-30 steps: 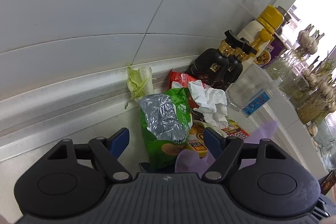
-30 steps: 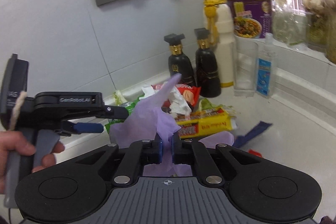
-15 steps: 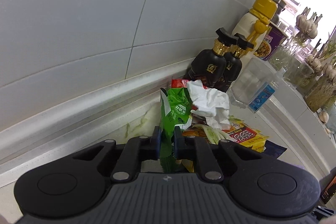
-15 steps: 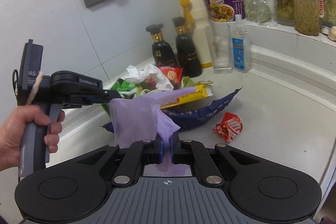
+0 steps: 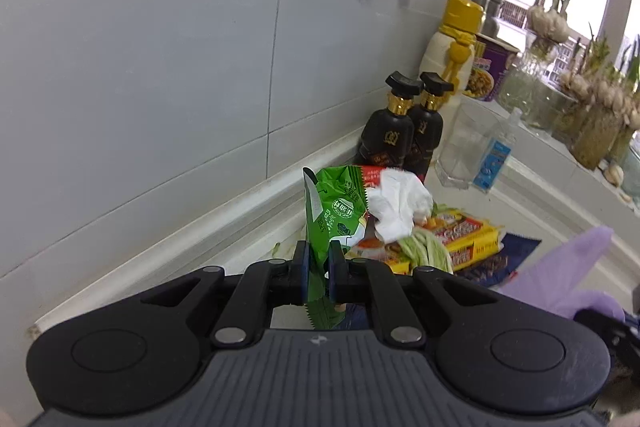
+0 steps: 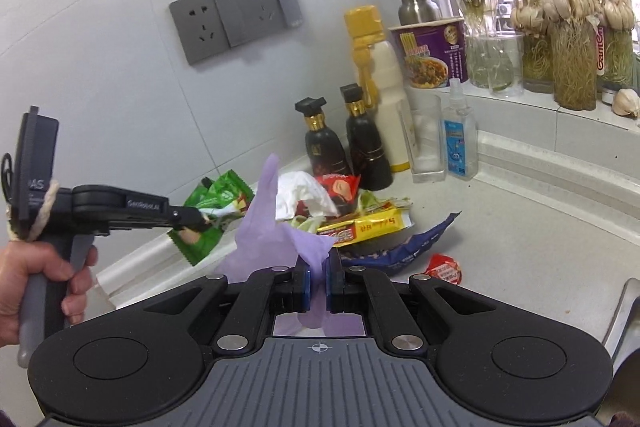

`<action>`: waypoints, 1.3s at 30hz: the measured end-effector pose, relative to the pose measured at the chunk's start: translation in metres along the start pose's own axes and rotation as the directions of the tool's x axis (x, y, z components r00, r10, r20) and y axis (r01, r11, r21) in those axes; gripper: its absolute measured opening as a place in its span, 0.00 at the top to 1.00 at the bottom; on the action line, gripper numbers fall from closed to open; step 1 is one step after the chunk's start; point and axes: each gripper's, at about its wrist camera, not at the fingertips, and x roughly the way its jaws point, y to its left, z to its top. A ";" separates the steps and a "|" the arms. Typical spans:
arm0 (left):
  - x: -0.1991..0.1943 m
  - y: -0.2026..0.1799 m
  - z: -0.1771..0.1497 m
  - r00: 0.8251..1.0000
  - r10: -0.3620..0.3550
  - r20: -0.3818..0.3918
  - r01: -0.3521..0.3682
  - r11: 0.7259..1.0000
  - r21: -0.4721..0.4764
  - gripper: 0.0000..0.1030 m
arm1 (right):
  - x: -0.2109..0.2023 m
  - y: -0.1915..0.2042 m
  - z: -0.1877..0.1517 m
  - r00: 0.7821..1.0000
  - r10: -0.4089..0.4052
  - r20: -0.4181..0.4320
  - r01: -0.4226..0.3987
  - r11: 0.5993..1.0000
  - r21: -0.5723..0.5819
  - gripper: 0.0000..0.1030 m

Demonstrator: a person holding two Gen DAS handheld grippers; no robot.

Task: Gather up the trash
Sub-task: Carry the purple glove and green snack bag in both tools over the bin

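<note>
Left gripper (image 5: 319,269) is closed on a green wrapper (image 5: 334,211), its blue pads pinching the lower part of the packet, which stands up ahead of the fingers with its serrated bottom edge hanging behind them. Seen from the right wrist, the same gripper (image 6: 199,219) holds the wrapper (image 6: 208,223) clear of the counter (image 6: 520,227), with a hand (image 6: 36,283) around its grey handle. Right gripper (image 6: 317,281) is likewise closed, clamping a purple glove (image 6: 272,227) whose fingers point upward ahead of the jaws. Just beyond both tools lies the remaining trash: a white tissue (image 6: 300,193), a red wrapper (image 6: 338,187), a yellow packet (image 6: 364,229) and a dark blue bag (image 6: 404,251), piled together. A small crumpled red wrapper (image 6: 442,269) lies alone to the right of the right gripper's fingers. Behind the pile, two dark bottles (image 6: 344,147) stand against the tiled wall (image 6: 100,67).
</note>
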 end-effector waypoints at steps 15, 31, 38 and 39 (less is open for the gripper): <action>-0.064 0.046 -0.064 0.998 -0.032 -0.048 0.023 0.983 -0.182 0.93 | -0.046 0.033 -0.010 0.999 0.013 0.037 -0.012 1.000 -0.014 0.96; -0.131 0.101 -0.138 0.993 -0.054 -0.109 -0.002 0.887 -0.462 0.93 | -0.082 0.106 -0.037 0.993 0.115 -0.008 -0.115 0.989 -0.096 0.96; -0.148 0.132 -0.177 0.989 -0.044 -0.142 -0.044 0.828 -0.558 0.92 | -0.089 0.144 -0.053 0.981 0.188 -0.051 -0.193 0.975 -0.109 0.96; -0.152 0.136 -0.182 0.989 -0.041 -0.146 -0.050 0.821 -0.569 0.93 | -0.089 0.149 -0.055 0.978 0.199 -0.058 -0.205 0.973 -0.110 0.96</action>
